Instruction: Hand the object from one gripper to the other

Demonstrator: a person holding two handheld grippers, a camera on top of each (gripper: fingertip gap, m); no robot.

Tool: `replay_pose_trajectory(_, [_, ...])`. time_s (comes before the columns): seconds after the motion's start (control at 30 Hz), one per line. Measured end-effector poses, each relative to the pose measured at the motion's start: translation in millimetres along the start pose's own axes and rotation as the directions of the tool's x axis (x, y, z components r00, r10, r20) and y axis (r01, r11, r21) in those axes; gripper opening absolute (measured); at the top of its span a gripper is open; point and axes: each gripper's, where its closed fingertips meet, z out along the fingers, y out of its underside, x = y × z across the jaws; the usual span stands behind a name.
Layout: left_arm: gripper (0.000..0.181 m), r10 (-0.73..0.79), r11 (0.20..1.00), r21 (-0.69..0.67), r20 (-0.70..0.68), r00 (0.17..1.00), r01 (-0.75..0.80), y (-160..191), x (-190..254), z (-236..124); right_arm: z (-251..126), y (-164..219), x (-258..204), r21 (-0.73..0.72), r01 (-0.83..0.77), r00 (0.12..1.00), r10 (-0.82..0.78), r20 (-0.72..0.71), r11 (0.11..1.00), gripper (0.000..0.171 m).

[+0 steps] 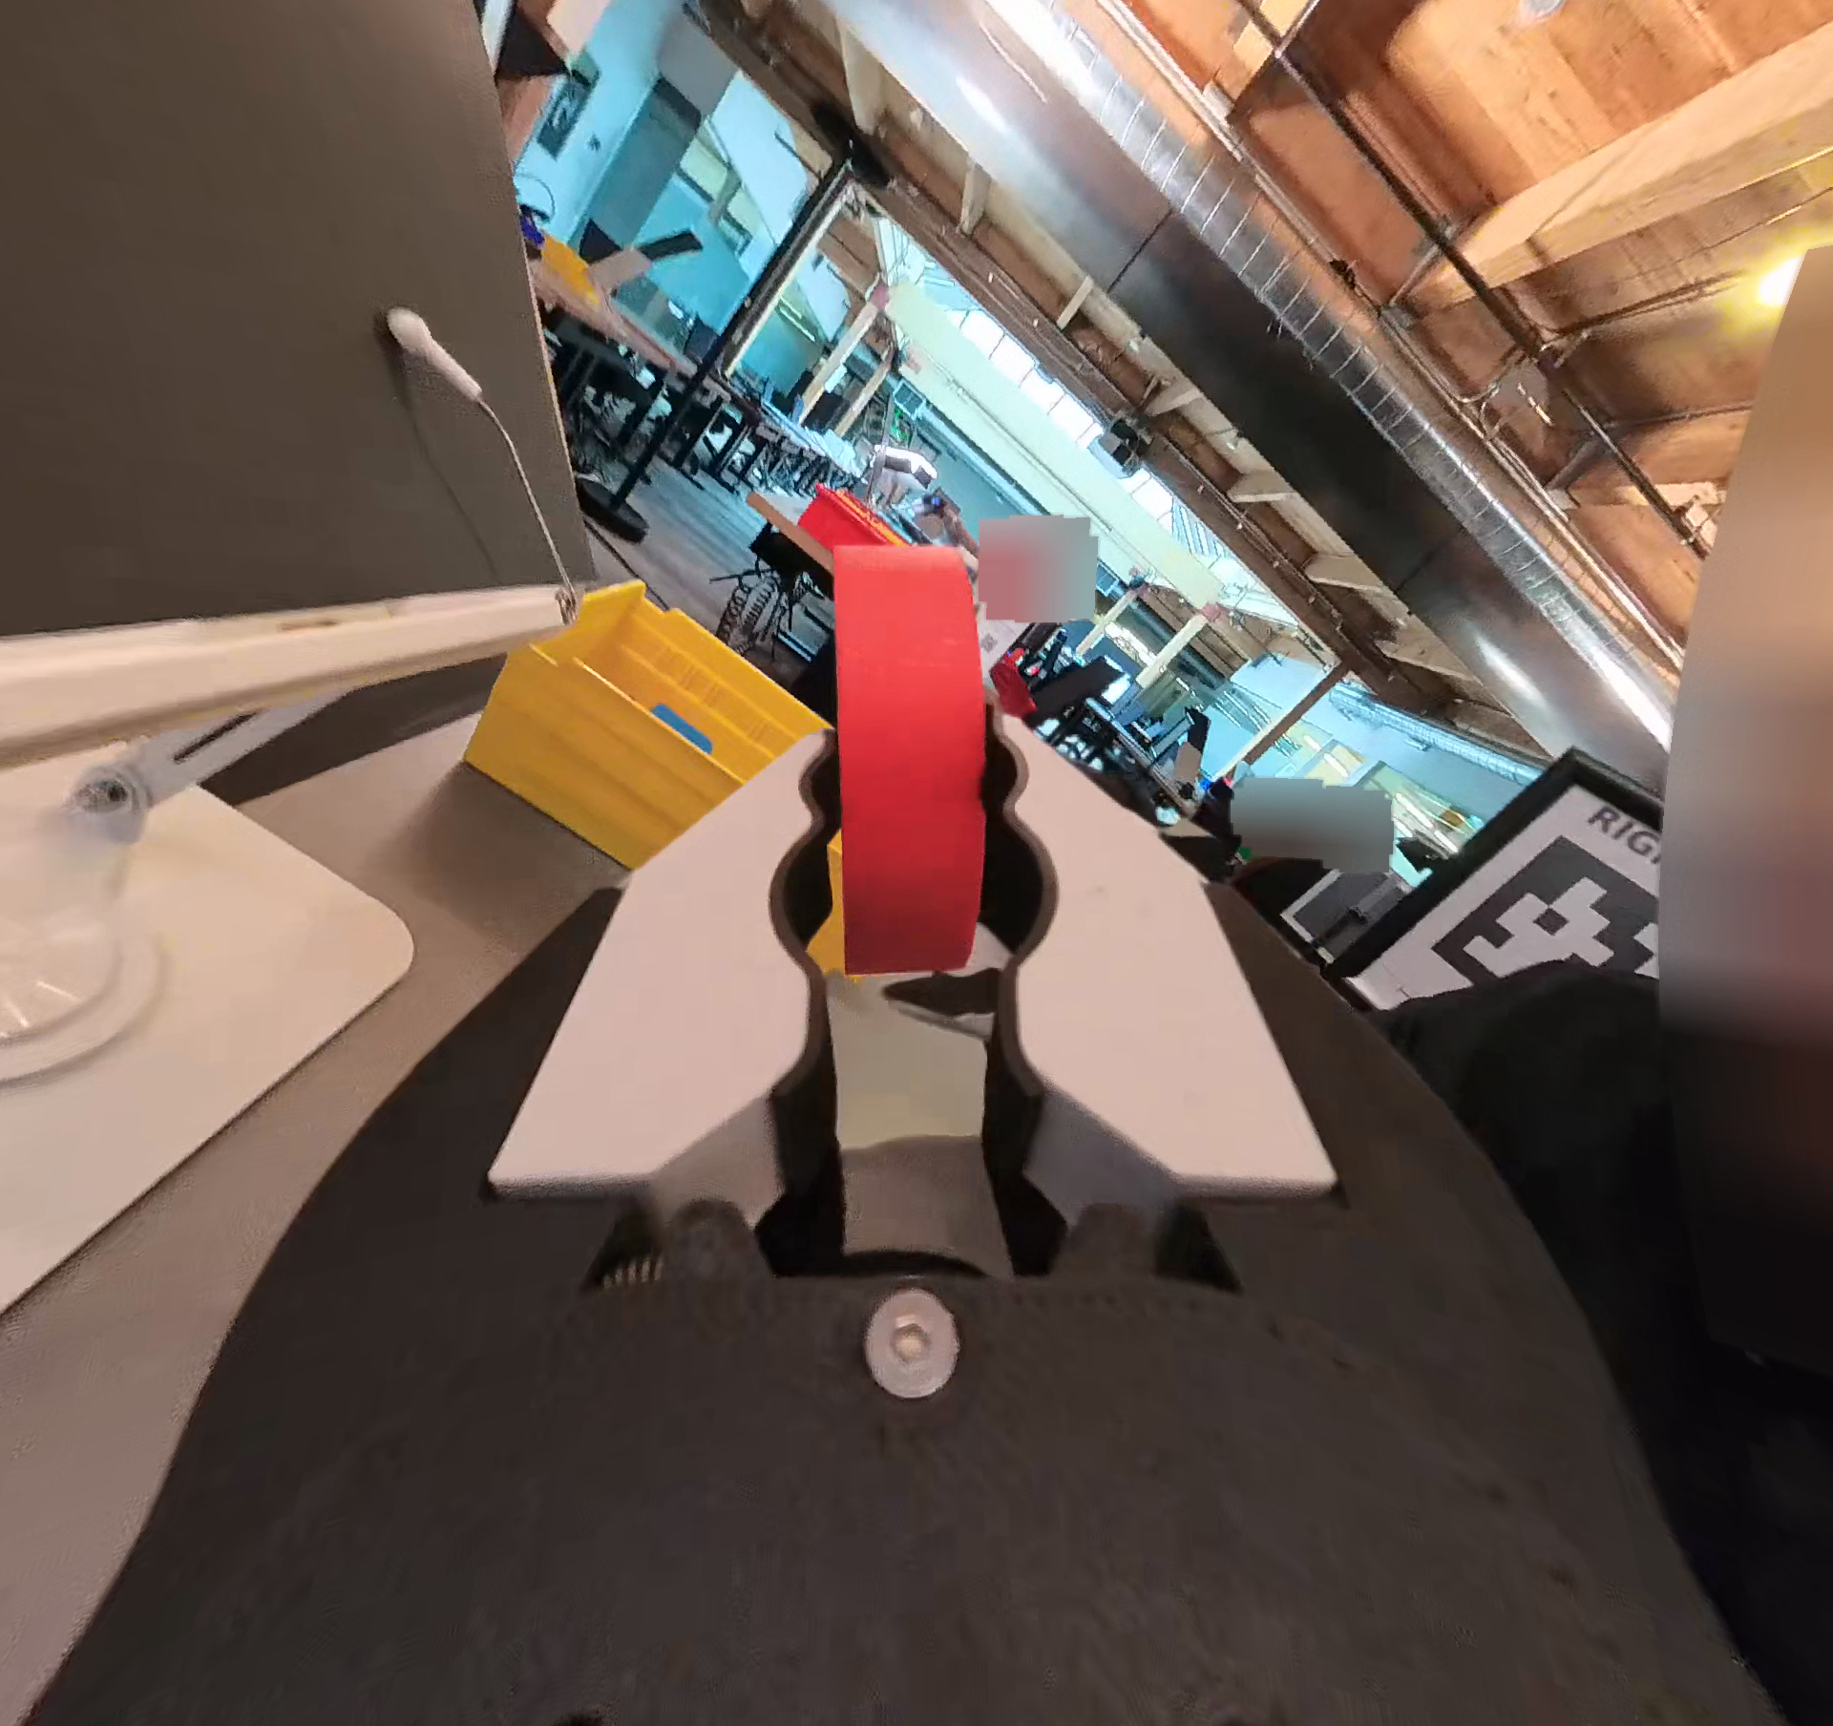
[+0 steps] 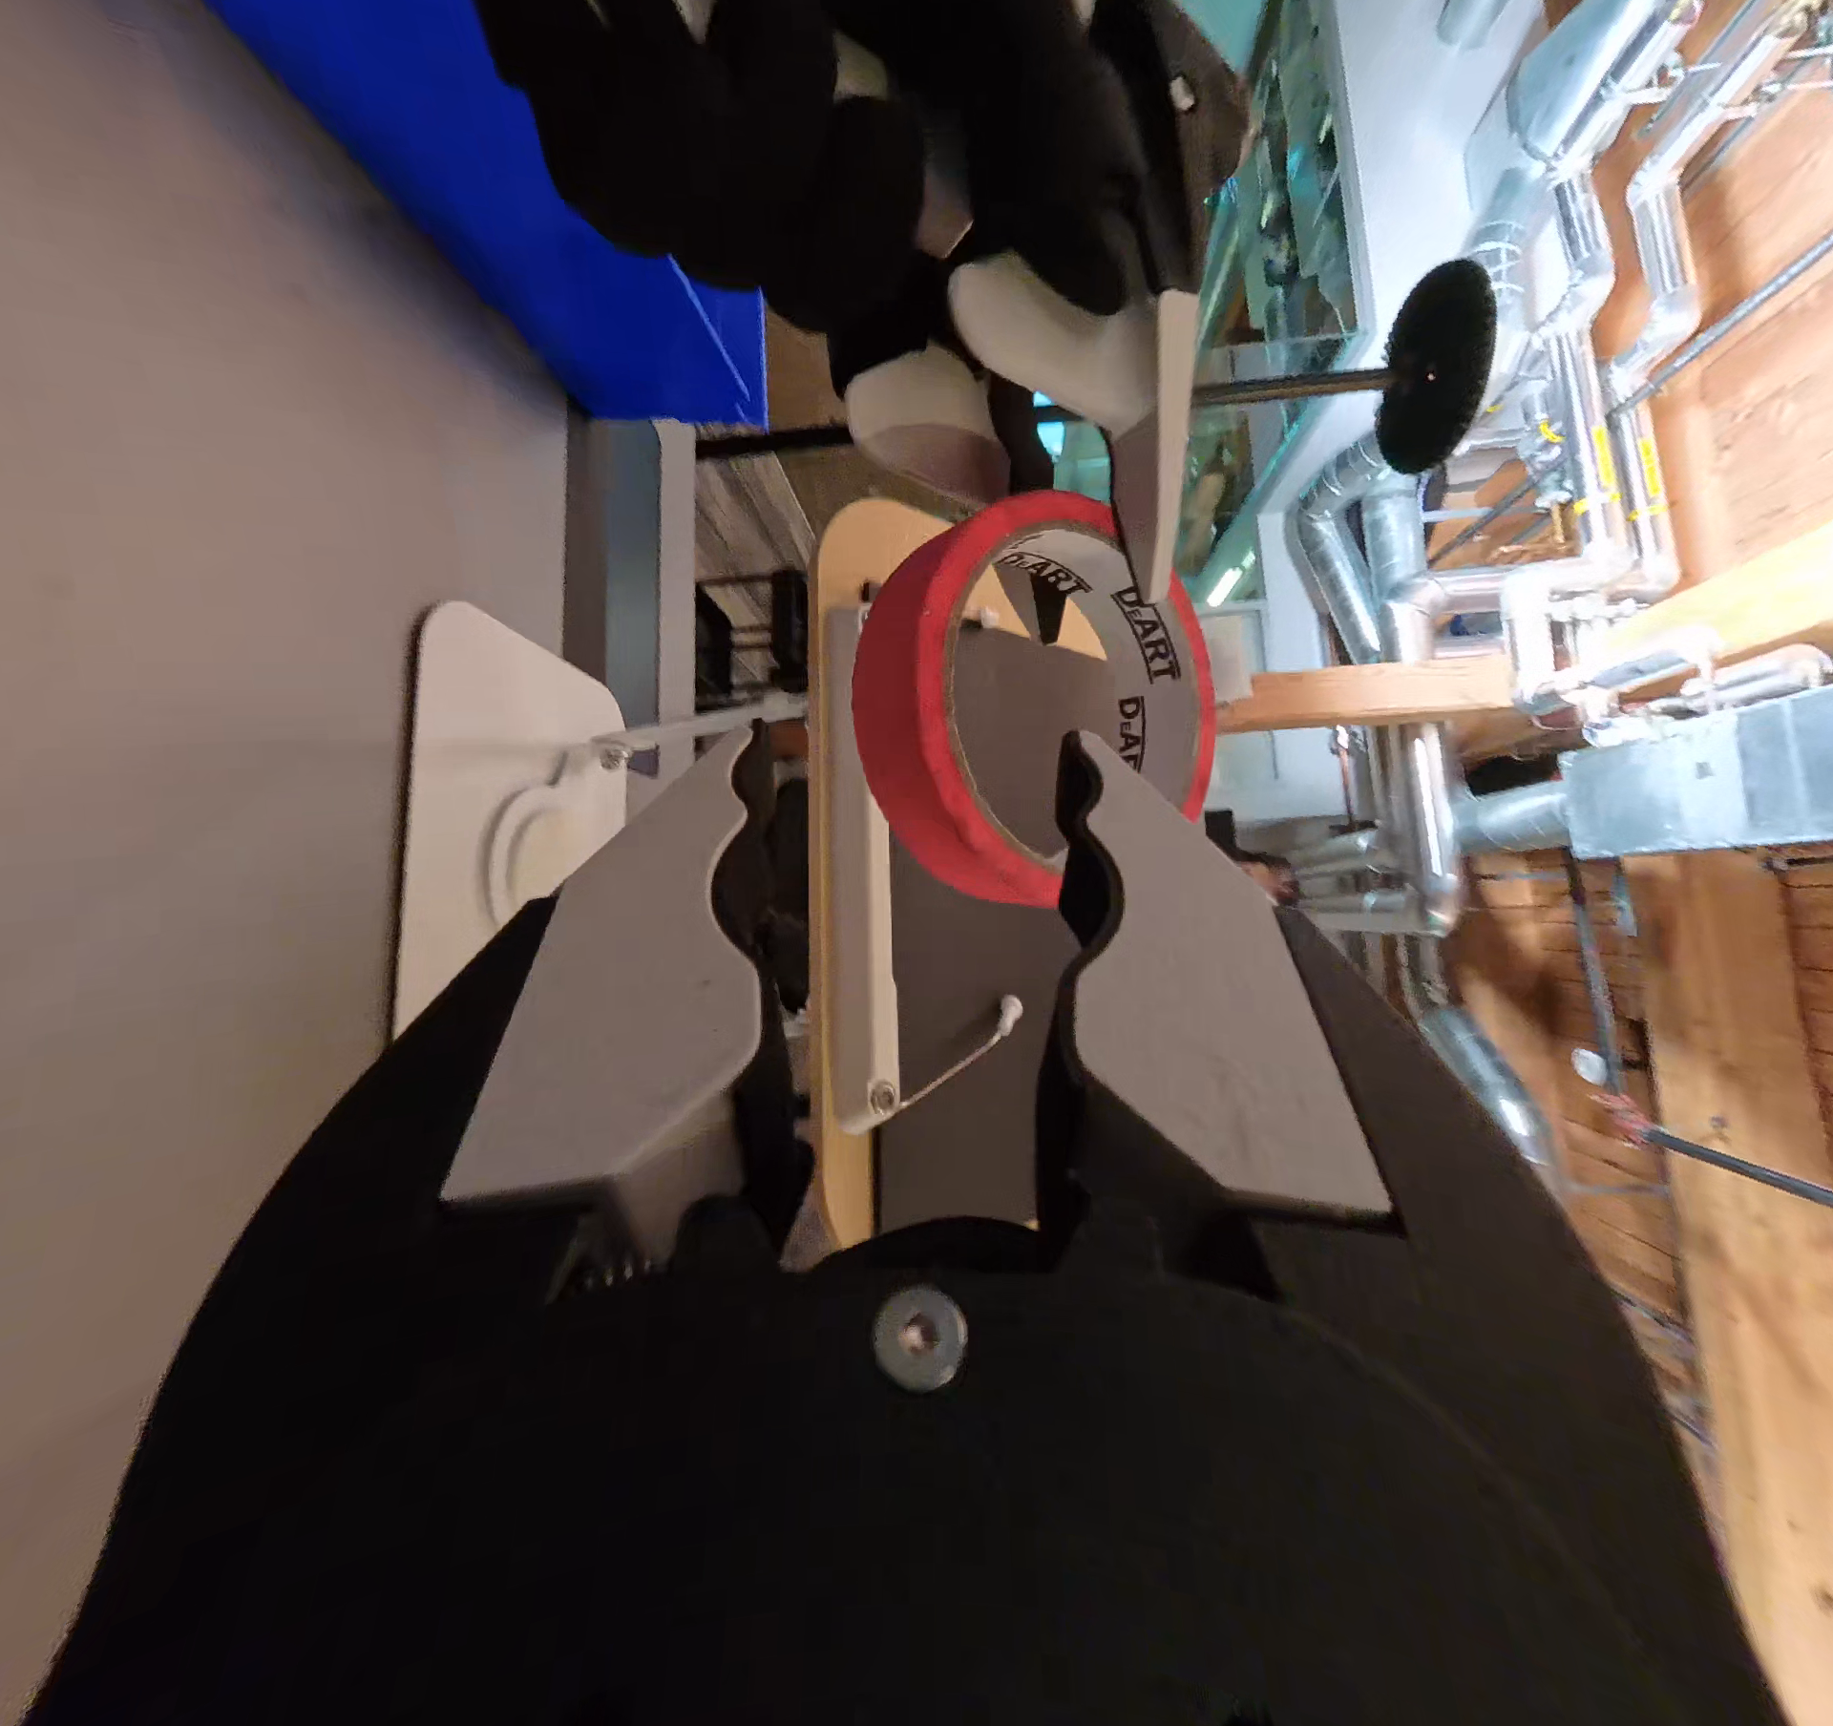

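Observation:
A red tape roll (image 1: 908, 766) stands edge-on between the grey fingers of my left gripper (image 1: 915, 734), which is shut on it. In the right wrist view the roll (image 2: 898, 736) hangs in the air, showing its grey inner core. The left gripper (image 2: 1051, 528) comes down from above and pinches the roll's top wall, held by a black-gloved hand (image 2: 794, 141). My right gripper (image 2: 913, 736) is open. Its jaws straddle the roll's lower wall, one fingertip (image 2: 1091, 766) in the hole and the other finger (image 2: 694, 835) outside, apart from the roll.
A yellow bin (image 1: 635, 726) sits on the grey desk beside a white monitor stand base (image 1: 198, 984) and a dark monitor back (image 1: 248, 240). A black-and-white marker tag (image 1: 1547, 915) is at the right. The stand base (image 2: 496, 786) and a blue panel (image 2: 446, 141) show in the right wrist view. There is about 7 cm between the tips of the two grippers.

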Motion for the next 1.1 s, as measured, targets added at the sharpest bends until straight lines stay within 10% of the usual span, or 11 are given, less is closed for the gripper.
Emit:
replay_pose_trajectory(0.5, [0.027,-0.213,0.976,0.005,-0.171,0.962,0.218,20,1,31,2,35,13,-0.123,0.012,0.975,-0.039,-0.221,0.992,0.033])
replay_pose_trajectory(0.83, [0.069,0.196,0.978,0.065,0.061,0.979,-0.200,-4,6,22,-1,41,-1,-0.098,-0.245,0.967,0.250,0.048,0.965,0.021])
replay_pose_trajectory(0.97, [0.069,0.580,0.815,-0.124,0.158,0.799,-0.566,8,17,23,-8,45,-21,-0.134,-0.389,0.874,0.411,0.260,0.912,0.021])
replay_pose_trajectory(1.1, [0.065,0.881,0.457,-0.400,0.087,0.464,-0.794,41,21,30,-22,48,-30,-0.185,-0.445,0.790,0.481,0.380,0.876,0.021])
